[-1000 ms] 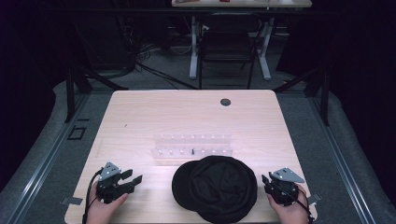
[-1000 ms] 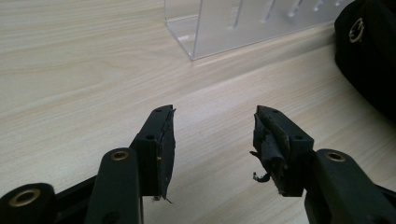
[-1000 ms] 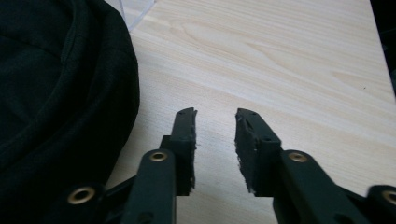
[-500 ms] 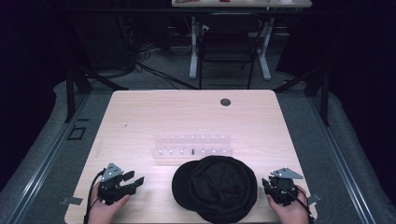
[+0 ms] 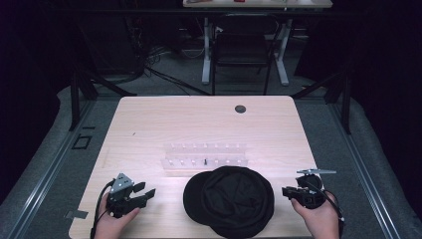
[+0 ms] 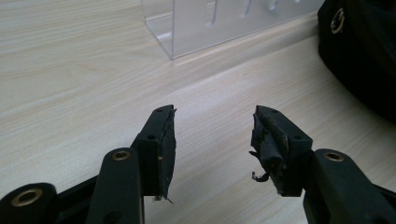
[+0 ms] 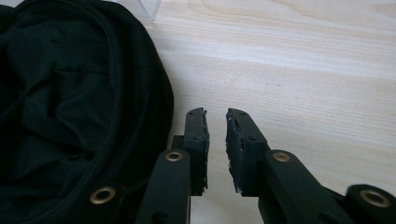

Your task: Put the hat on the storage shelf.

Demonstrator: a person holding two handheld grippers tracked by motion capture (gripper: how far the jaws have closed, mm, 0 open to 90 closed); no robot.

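two sets of fingers are held empty beside the black cap (image 5: 230,200) near the table's (image 5: 149,124) front edge, left gripper (image 5: 143,191) wide, right gripper (image 5: 285,191) just narrowed to a slit; a grasp of its rim is judged next.

Each black claw (image 5: 149,191) carries brass-ringed screws, worn dark pads (image 6: 262,140), a grey three-cornered plate and a trailing cable.

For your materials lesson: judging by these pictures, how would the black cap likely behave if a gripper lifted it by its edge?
The cap would probably sag and fold, since its fabric lies in soft creases. It looks light, so it would likely slide across the smooth table when pushed rather than tip.
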